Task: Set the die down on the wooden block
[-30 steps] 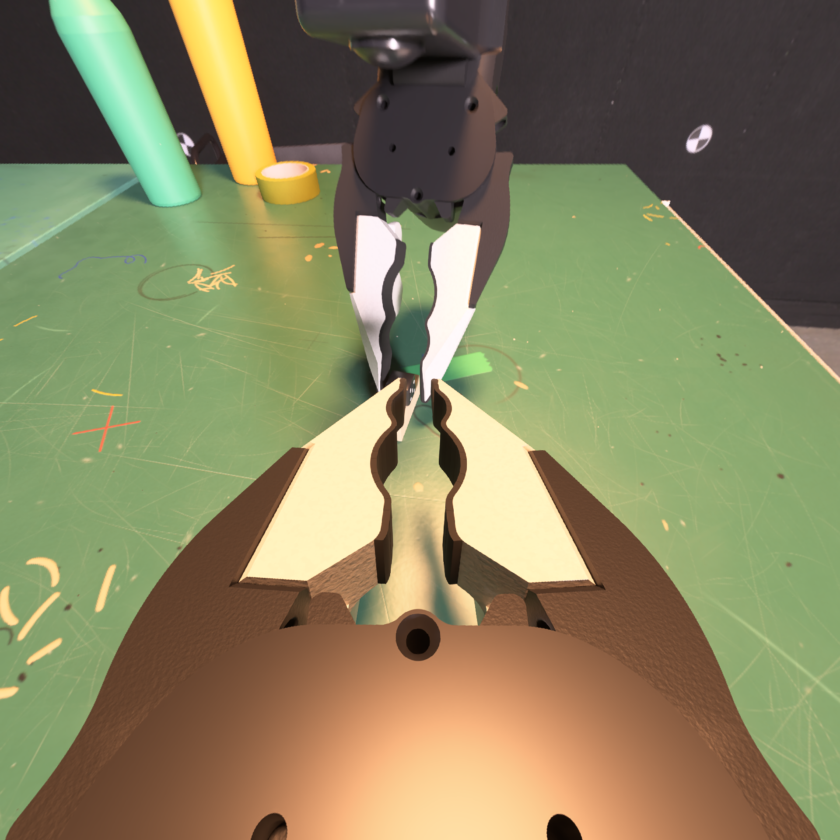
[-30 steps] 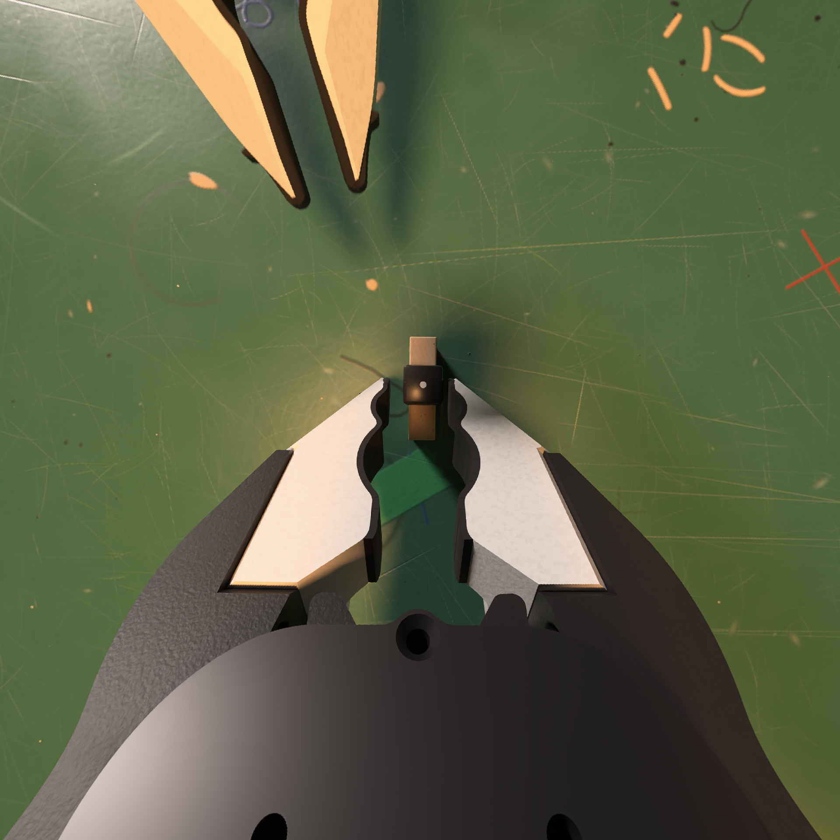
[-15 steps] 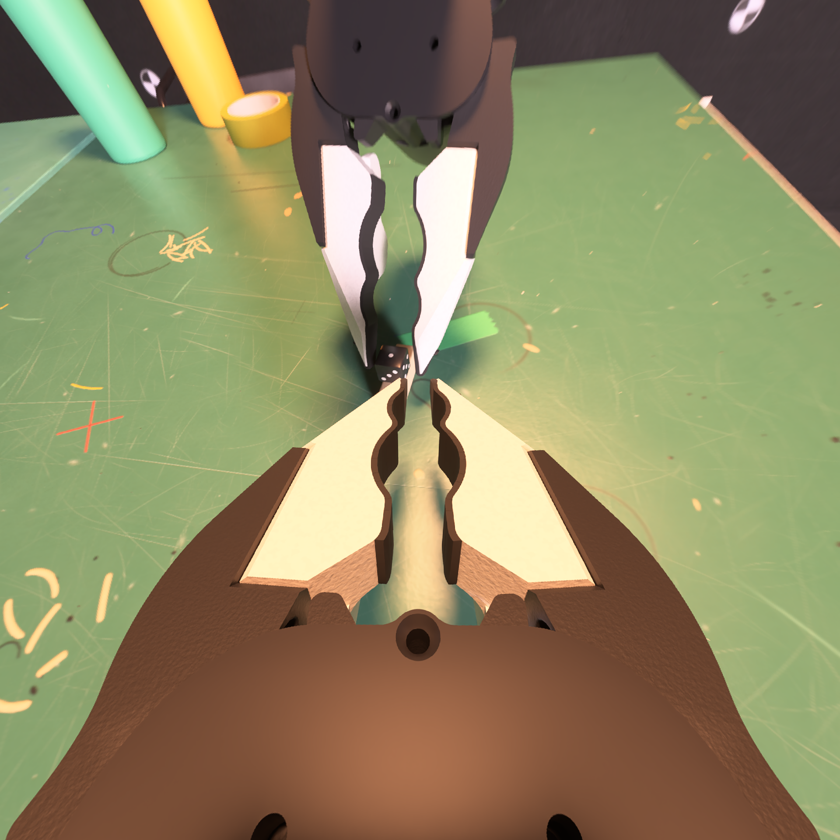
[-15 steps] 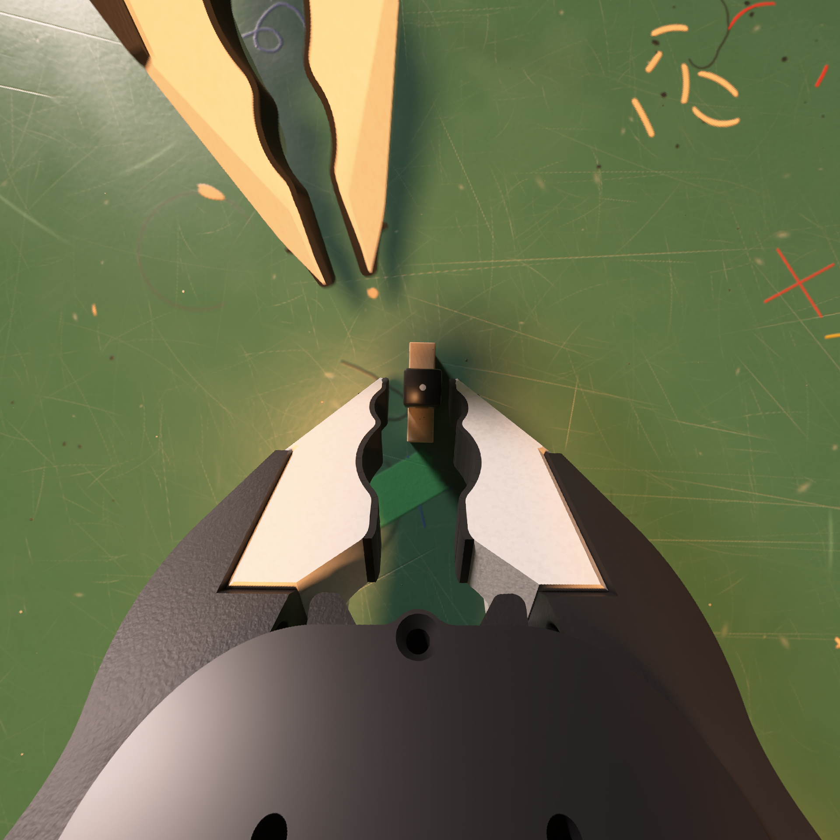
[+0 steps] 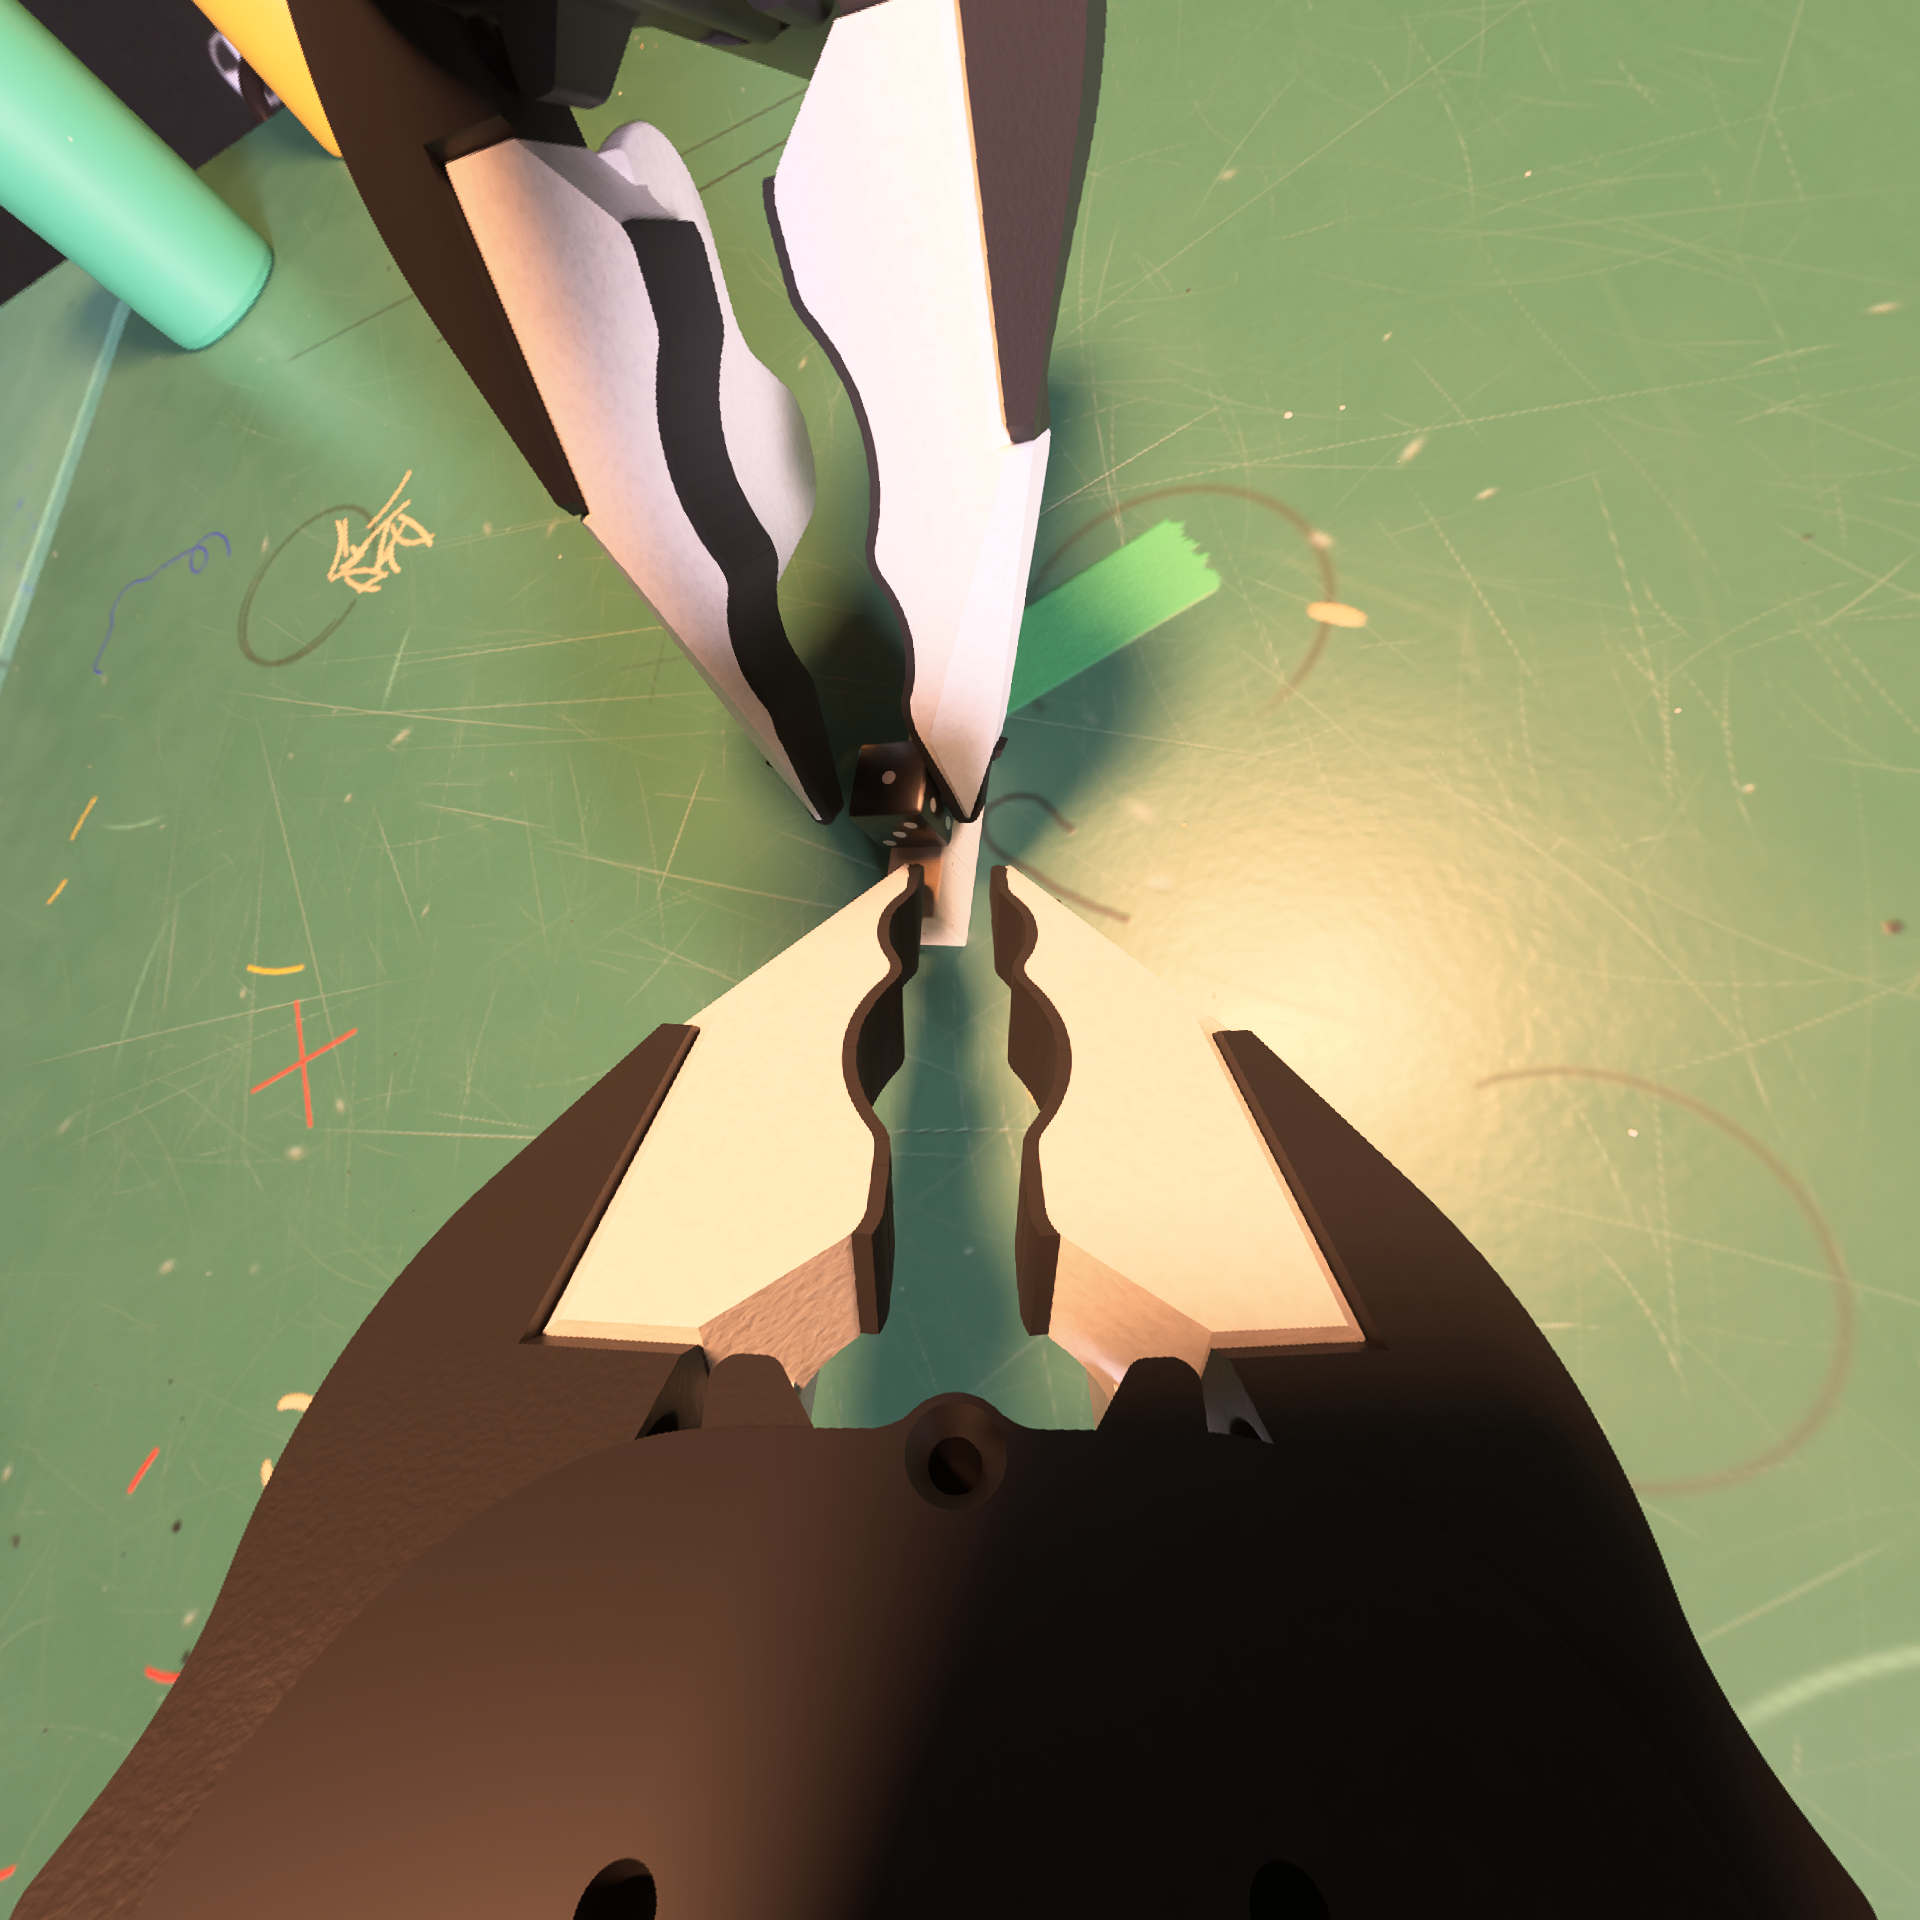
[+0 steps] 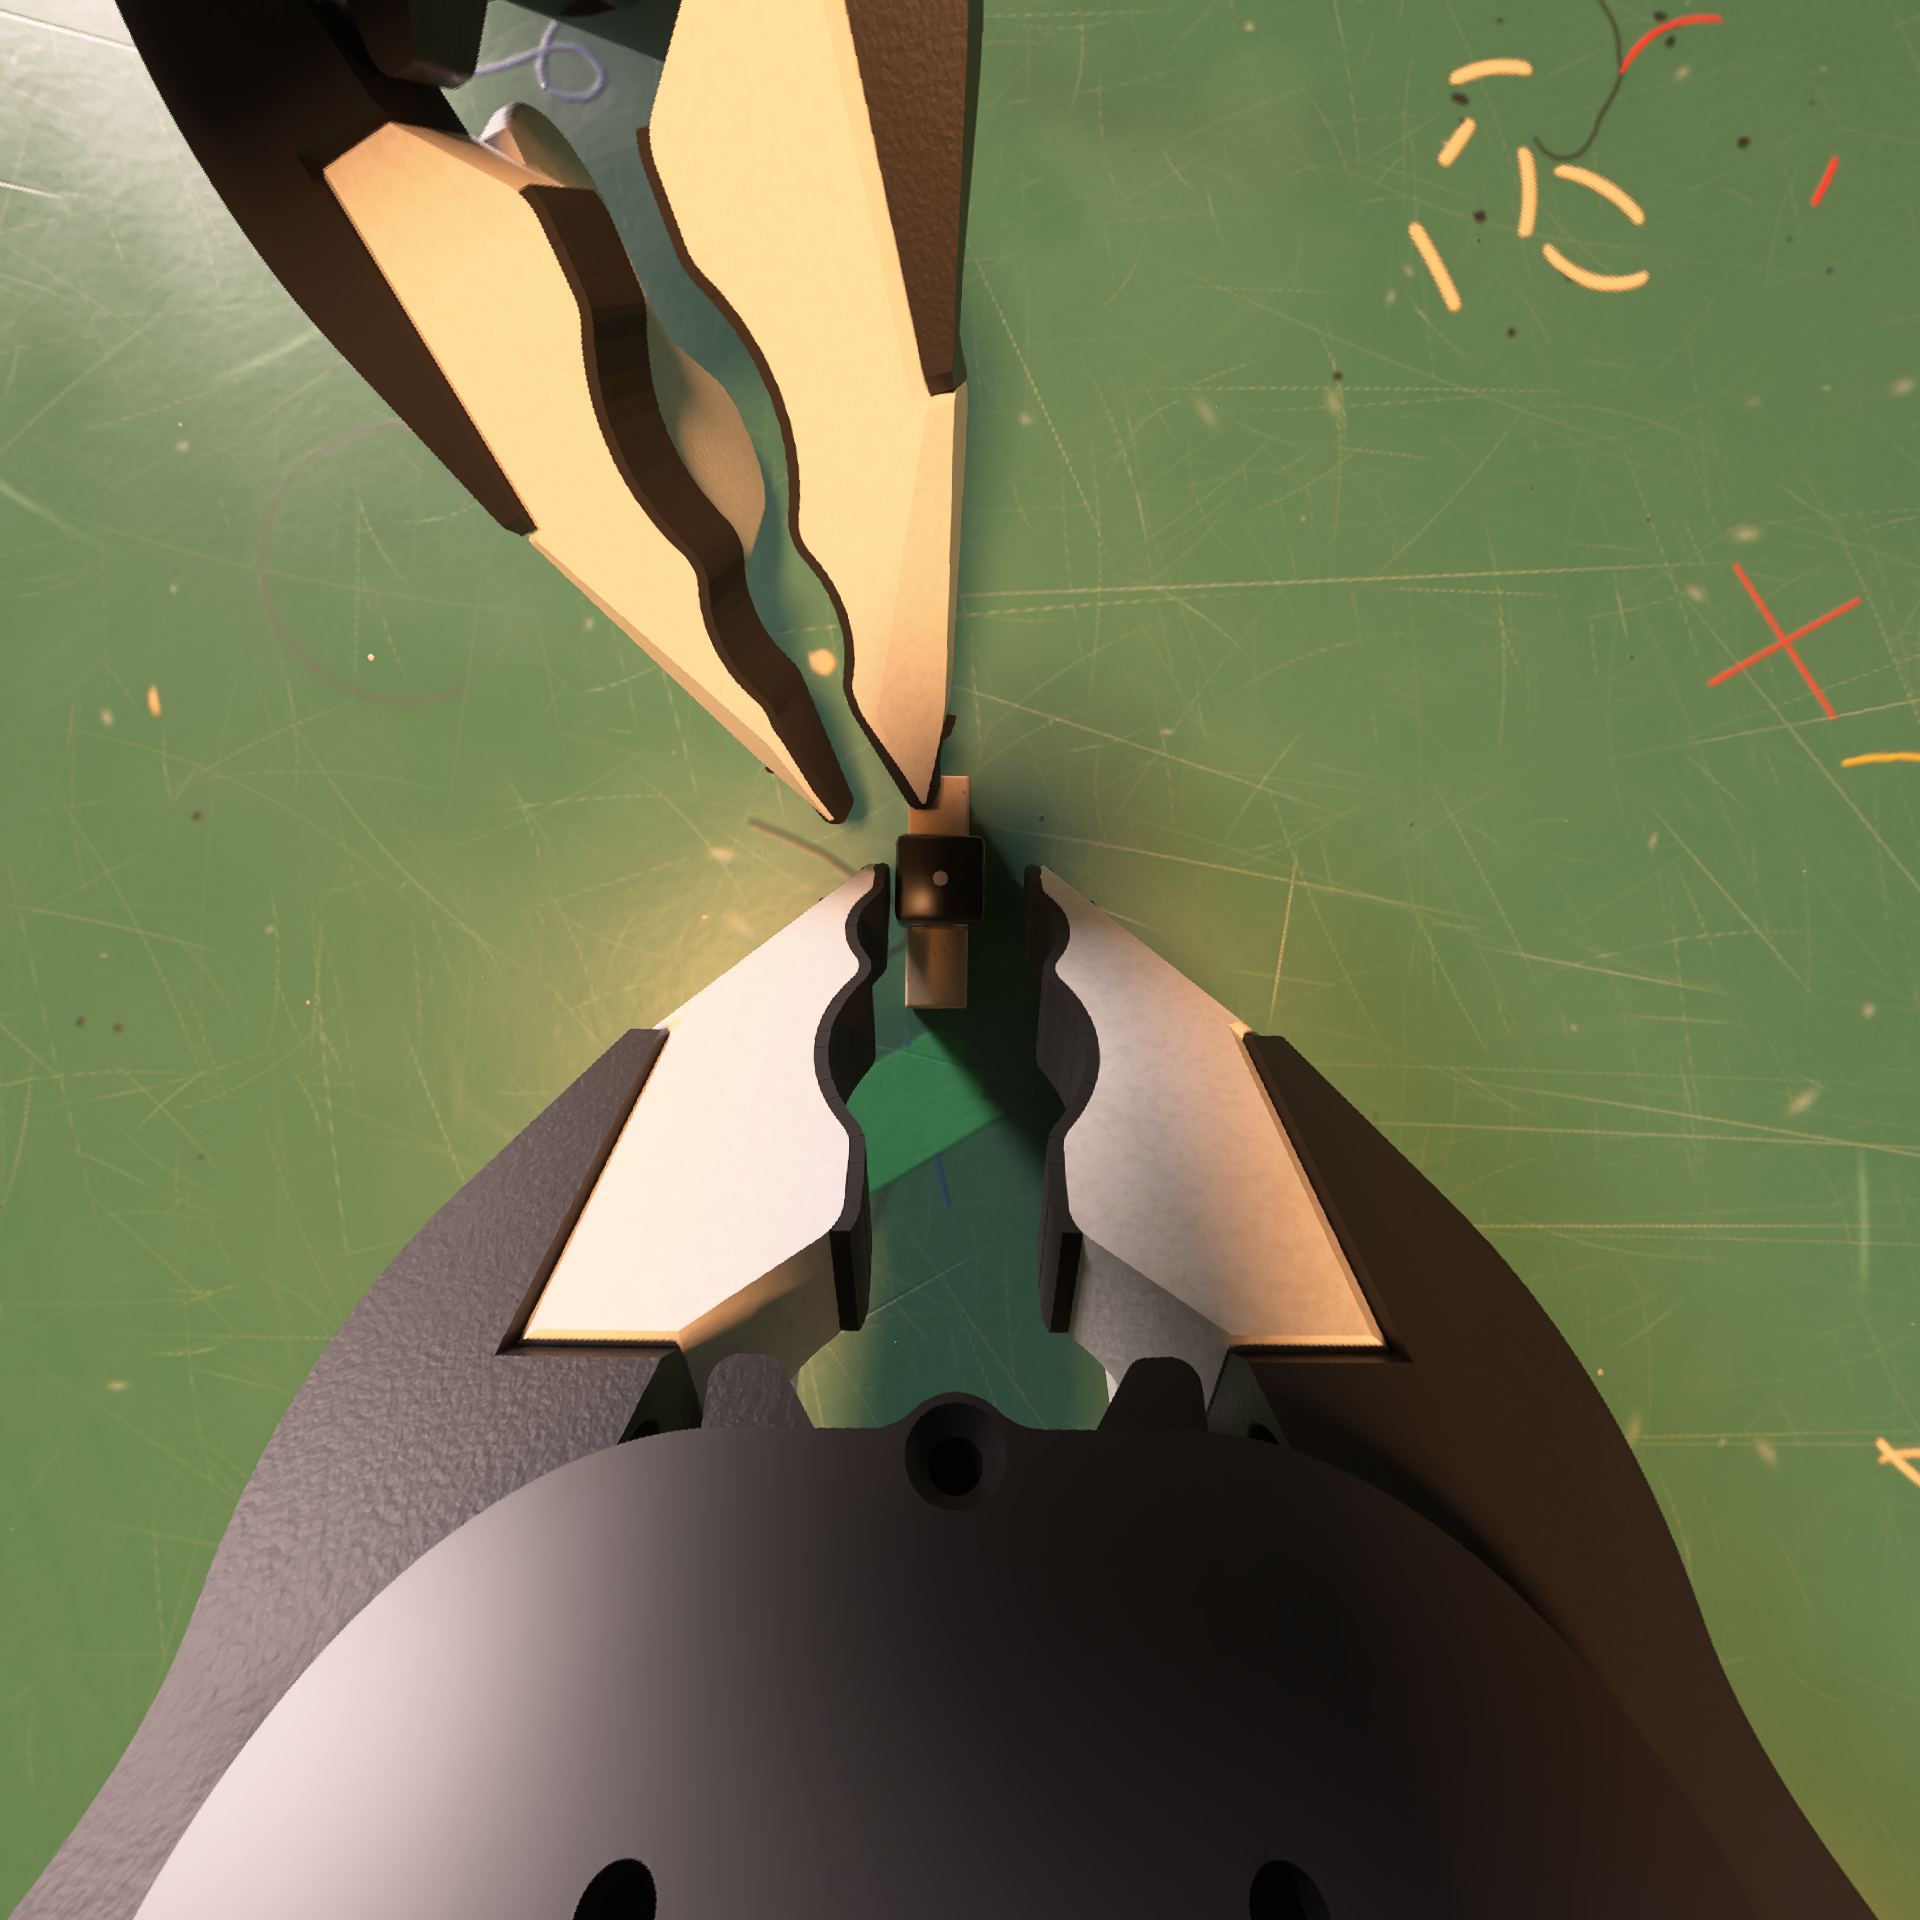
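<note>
A small black die (image 6: 938, 878) rests on a thin wooden block (image 6: 935, 971) that lies flat on the green table (image 6: 1455, 935). My right gripper (image 6: 954, 881), dark with white fingers, is open around the die: the die is close against one finger and a gap shows on the other side. My left gripper (image 5: 956, 878), brown with cream fingers, has its jaws a narrow gap apart and holds nothing. Its tips hover at the block's far end (image 5: 954, 906), opposite the right gripper (image 5: 894, 812). The die (image 5: 888, 795) also shows in the left wrist view.
A teal cylinder (image 5: 125, 208) and a yellow one (image 5: 301, 104) stand at the far left of the table. A green tape strip (image 5: 1122, 597) lies flat behind the block. Chalk marks and a red cross (image 5: 301, 1060) are on the mat.
My left gripper has moved forward and down, tilting toward the table, until its tips are at the block's end. The right gripper, die and block have stayed put.
</note>
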You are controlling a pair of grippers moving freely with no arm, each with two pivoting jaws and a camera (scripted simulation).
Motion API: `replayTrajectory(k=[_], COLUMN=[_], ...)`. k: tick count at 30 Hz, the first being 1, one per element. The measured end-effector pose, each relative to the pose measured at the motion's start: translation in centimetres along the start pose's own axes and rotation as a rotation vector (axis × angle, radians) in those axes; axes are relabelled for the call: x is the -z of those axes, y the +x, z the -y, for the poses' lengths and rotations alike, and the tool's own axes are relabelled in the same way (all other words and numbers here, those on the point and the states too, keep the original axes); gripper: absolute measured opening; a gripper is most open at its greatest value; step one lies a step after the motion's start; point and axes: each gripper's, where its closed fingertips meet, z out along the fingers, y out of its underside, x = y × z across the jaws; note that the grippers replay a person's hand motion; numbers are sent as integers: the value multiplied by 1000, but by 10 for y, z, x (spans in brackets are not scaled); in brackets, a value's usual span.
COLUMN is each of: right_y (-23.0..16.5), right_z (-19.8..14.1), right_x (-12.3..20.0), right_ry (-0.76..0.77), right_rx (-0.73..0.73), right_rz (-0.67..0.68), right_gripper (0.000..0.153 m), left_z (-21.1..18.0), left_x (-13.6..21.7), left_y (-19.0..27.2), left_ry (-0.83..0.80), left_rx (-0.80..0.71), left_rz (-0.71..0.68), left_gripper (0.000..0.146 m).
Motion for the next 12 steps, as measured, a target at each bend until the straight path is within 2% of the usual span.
replayTrajectory(k=[12], right_y=[-2], right_z=[-2], right_x=[7], right_ry=[31], right_rx=[-14], right_rz=[23], right_gripper=[25], left_z=[3], left_x=[-2], left_y=[-3], left_ry=[0], left_rx=[-63], left_rz=[41], left_gripper=[1])
